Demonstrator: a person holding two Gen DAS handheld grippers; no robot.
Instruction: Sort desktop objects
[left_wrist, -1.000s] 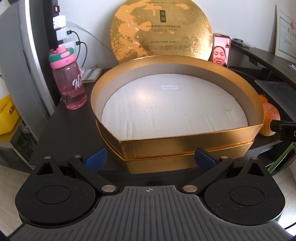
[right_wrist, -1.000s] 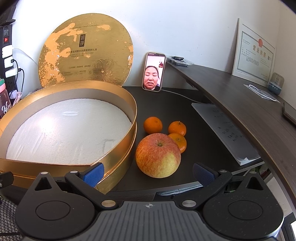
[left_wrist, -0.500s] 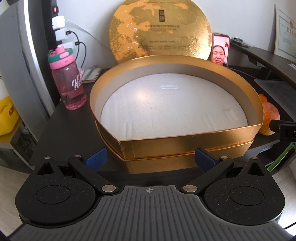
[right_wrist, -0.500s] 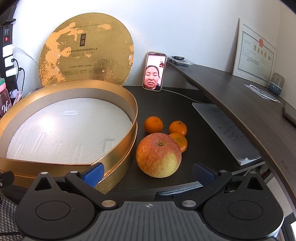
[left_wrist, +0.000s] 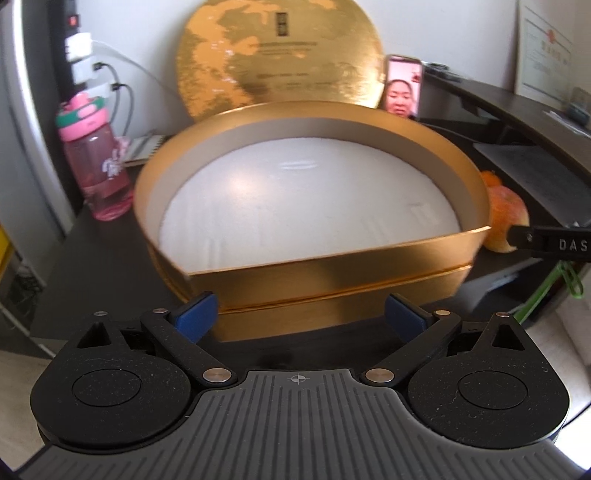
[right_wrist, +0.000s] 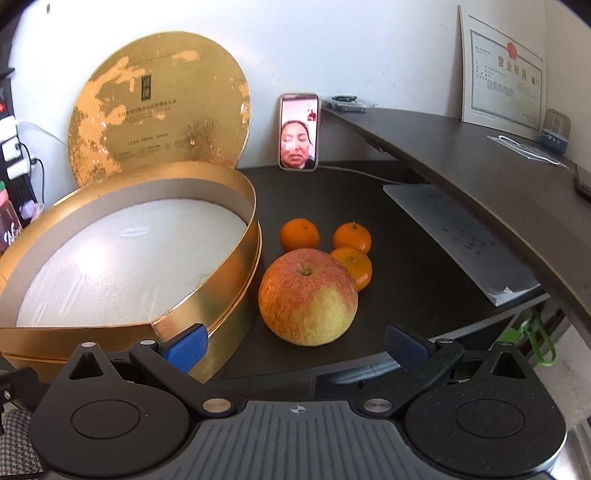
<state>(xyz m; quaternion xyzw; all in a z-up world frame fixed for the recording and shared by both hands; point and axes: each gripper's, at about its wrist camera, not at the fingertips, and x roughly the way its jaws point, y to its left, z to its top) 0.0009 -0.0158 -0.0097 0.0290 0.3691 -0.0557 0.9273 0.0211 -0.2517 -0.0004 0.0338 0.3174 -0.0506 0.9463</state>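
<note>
Left gripper (left_wrist: 299, 314) jaws closing, pads apart, front wall of gold box (left_wrist: 332, 266) just ahead, nothing pinched. Right gripper (right_wrist: 295, 345) spread wide, empty, apple (right_wrist: 307, 296) near, between the pads' lines. Three tangerines (right_wrist: 299, 234) behind apple, right of box. Lid (right_wrist: 159, 107) leaning on wall.

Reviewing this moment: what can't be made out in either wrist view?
- Left view: red-yellow apple mostly hidden behind the round gold box; the whole frame is motion-blurred.
- Right view: pink water bottle cut off by the left edge.
- Right view: print on the round gold lid and the framed certificate too small to read.
</note>
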